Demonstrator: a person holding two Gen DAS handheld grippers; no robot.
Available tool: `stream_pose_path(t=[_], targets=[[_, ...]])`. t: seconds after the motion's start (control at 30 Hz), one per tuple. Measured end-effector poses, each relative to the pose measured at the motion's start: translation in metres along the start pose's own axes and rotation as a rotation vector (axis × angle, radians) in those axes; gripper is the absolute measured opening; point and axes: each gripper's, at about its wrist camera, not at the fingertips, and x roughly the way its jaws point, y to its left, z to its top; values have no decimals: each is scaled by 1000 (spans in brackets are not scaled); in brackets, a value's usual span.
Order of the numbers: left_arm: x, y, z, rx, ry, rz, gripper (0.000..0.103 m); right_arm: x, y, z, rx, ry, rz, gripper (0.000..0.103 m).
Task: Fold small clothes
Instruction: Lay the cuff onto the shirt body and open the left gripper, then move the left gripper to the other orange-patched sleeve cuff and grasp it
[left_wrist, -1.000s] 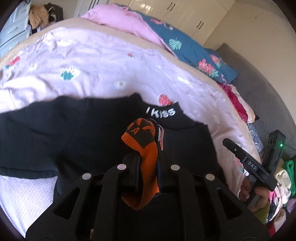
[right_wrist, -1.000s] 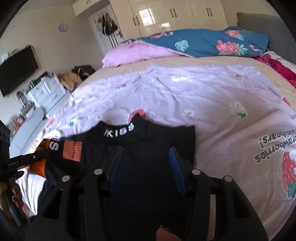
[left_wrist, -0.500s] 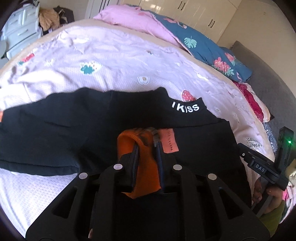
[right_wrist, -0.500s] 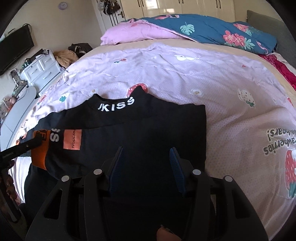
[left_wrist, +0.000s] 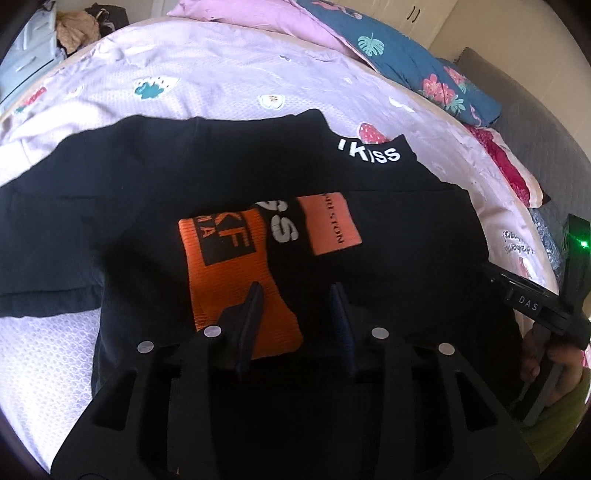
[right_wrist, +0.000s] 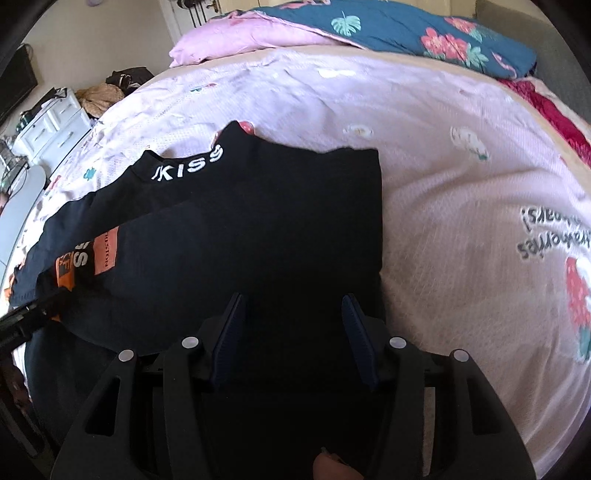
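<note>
A black top (left_wrist: 147, 177) with a white "KISS" collar lies flat on the pink bedspread (left_wrist: 229, 62). Its sleeve is folded across the body, and the orange cuff (left_wrist: 229, 273) rests flat on the black fabric. My left gripper (left_wrist: 295, 291) hovers low over the cuff's near end; its jaws are opening and the pads do not press the cloth. The right gripper (right_wrist: 291, 306) stands open just above the top (right_wrist: 295, 206) near its right edge, nothing between its fingers. The orange cuff (right_wrist: 66, 275) shows at the far left of the right wrist view.
Pink and blue floral pillows (right_wrist: 369, 26) lie at the head of the bed, beside a grey headboard (left_wrist: 535, 110). A white dresser (right_wrist: 51, 125) and a heap of clothes (right_wrist: 103, 92) stand past the bed's left side. A hand (left_wrist: 550, 365) holds the right gripper.
The left gripper came down with the orange cuff and its jaws parted, so the cuff now lies flat on the top. The right gripper sank closer to the fabric.
</note>
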Motion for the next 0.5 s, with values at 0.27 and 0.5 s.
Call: stream_pose_path(t=[0.27,0.5], targets=[[-6,8,-5,8,-26,-49,33,-15,-1,3,54,-64,40,60],[-25,16,-4,13,-68,17,57,-40,17,-3,66,-166,88,85]])
